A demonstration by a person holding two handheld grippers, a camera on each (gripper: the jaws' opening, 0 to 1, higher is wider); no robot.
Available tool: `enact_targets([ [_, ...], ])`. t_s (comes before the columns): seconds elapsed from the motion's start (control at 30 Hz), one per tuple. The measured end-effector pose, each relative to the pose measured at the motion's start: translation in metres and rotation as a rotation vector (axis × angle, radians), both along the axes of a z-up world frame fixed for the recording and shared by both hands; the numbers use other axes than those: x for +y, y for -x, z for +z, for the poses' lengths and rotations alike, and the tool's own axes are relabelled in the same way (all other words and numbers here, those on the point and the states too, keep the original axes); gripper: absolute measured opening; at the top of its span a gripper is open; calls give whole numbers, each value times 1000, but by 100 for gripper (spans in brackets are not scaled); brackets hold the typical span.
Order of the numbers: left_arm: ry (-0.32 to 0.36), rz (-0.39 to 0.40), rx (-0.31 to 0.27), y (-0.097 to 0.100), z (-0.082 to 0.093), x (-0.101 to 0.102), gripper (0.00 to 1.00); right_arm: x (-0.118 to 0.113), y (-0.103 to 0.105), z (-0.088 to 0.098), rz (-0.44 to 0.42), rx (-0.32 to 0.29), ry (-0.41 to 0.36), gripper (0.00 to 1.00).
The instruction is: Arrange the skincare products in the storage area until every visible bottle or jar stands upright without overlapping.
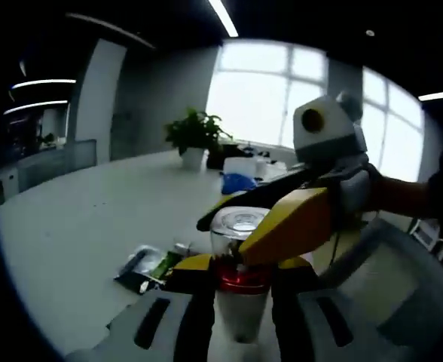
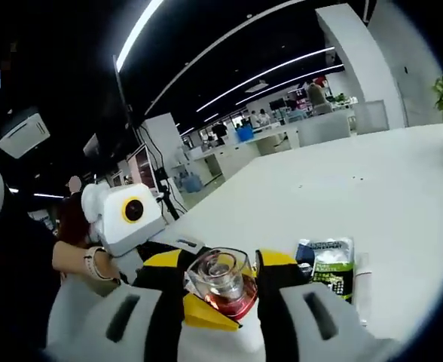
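Note:
A bottle with a pale body, a red band and a clear domed cap is held up over the white table. My left gripper is shut on its body just below the red band. My right gripper reaches in from the right, its yellow jaws pressed against the cap. In the right gripper view the cap sits tight between my right gripper jaws, while my left gripper comes in from the left underneath. The bottle's base is hidden.
A green and white sachet lies flat on the table, with a small white tube beside it. A potted plant, white containers and a blue item stand farther back. A grey chair is at right.

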State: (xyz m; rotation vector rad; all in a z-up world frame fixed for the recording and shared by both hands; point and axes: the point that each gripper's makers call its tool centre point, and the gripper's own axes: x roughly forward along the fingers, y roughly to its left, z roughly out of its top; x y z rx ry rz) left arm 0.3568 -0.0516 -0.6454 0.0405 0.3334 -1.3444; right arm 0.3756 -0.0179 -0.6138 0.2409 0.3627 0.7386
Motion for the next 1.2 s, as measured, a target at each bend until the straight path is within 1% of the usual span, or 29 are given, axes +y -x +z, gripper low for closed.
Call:
enact_targets([
  [0.1,-5,-8,-3,1,-1,-4,24,-2,0,-3,-1,-14,37,35],
  [0.13,-6,-8,-4,1,-1,-4,24,-5,0,-3,-3,-34,70,34],
  [0.27,-16,-14,-15,1,-2,-7,24,-7,0,-5,-6,-50,99,33],
  [0.47,-23,-9,-36,0,-4,-10,24,-10,1,-5,9,-104,132,31],
  [0.6,-28,-7,-45,0,-7,-12,24,-11,2,-8,14,-117,144,30],
  [0.67,-22,-3,-51,0,-8,-13,24,-11,4,-8,21,-134,158,30],
  [0.73,-23,-2,-64,1,-9,-13,24,-11,3,-9,22,-140,163,30],
  [0.83,-33,1,-88,1,-14,-14,24,-11,6,-14,34,-157,191,30],
  [0.9,-20,7,-91,0,-12,-14,24,-11,6,-11,32,-174,188,30],
  [0.97,-16,12,-92,-1,-12,-14,24,-11,6,-11,30,-175,181,30],
  [1.2,-7,9,-124,2,-12,-13,25,-8,11,-10,48,-191,199,30],
])
